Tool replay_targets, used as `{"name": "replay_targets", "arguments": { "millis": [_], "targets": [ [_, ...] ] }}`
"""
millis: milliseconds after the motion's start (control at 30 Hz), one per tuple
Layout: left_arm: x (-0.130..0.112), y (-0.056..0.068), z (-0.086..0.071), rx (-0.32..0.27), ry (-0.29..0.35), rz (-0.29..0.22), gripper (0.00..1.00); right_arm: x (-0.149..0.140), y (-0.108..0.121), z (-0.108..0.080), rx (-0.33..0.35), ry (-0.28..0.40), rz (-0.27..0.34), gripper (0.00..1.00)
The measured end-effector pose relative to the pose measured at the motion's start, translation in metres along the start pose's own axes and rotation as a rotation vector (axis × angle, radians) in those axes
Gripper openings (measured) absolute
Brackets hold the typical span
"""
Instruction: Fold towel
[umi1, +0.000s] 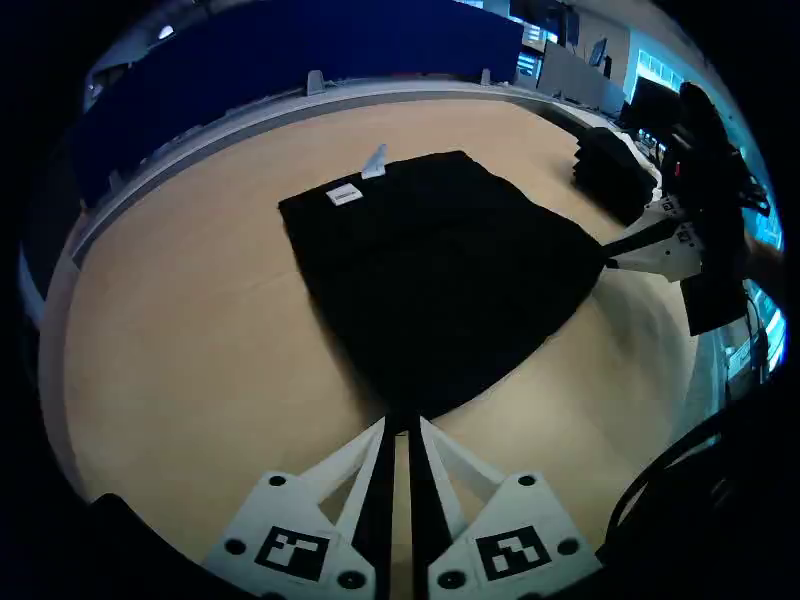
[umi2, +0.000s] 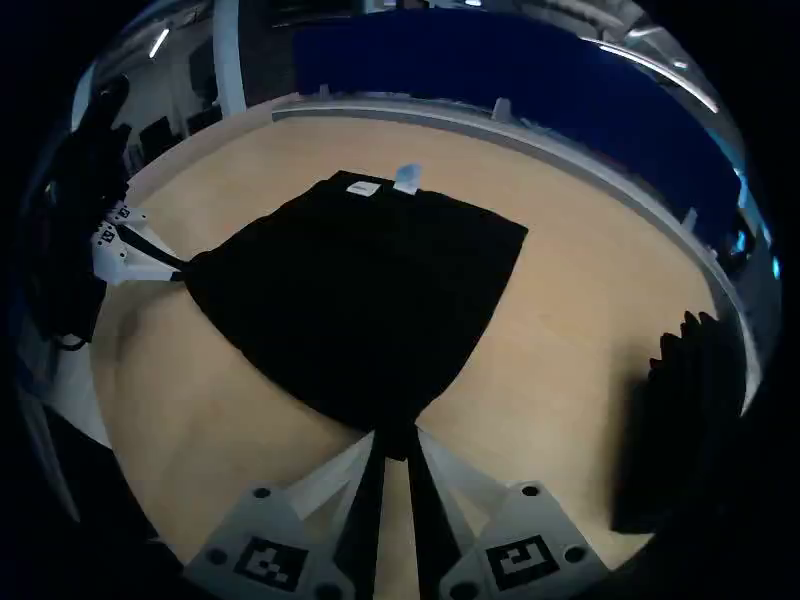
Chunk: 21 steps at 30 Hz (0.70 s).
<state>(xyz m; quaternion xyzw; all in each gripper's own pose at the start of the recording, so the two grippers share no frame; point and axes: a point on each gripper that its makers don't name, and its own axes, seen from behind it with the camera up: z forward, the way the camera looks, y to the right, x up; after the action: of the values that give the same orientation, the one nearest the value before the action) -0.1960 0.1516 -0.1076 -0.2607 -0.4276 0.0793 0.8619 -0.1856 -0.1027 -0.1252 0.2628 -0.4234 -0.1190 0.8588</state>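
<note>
**Lift both corners together**

The black towel (umi1: 430, 270) lies spread on the desk (umi1: 180, 330). My left hand-held gripper (umi1: 400, 425) and right hand-held gripper (umi2: 395, 440) each pinch 1 near corner — I'd raise them evenly, edge taut, and land on the far edge.

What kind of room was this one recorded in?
Probably an open-plan office: a long light wood desk backed by a blue partition screen, with what look like monitors beyond it. A black towel lies spread on the desk.
</note>
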Motion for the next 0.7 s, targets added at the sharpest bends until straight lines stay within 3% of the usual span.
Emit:
{"name": "replay_targets", "arguments": {
  "millis": [300,700],
  "targets": [
    [0.014,0.001,-0.030,0.001,0.043,-0.051,0.09,0.011,-0.004,-0.028,-0.005,-0.001,-0.038,0.15],
    [0.022,0.015,-0.071,-0.011,0.072,-0.119,0.09,0.027,-0.008,-0.068,0.010,-0.008,-0.042,0.15]
  ]
}}
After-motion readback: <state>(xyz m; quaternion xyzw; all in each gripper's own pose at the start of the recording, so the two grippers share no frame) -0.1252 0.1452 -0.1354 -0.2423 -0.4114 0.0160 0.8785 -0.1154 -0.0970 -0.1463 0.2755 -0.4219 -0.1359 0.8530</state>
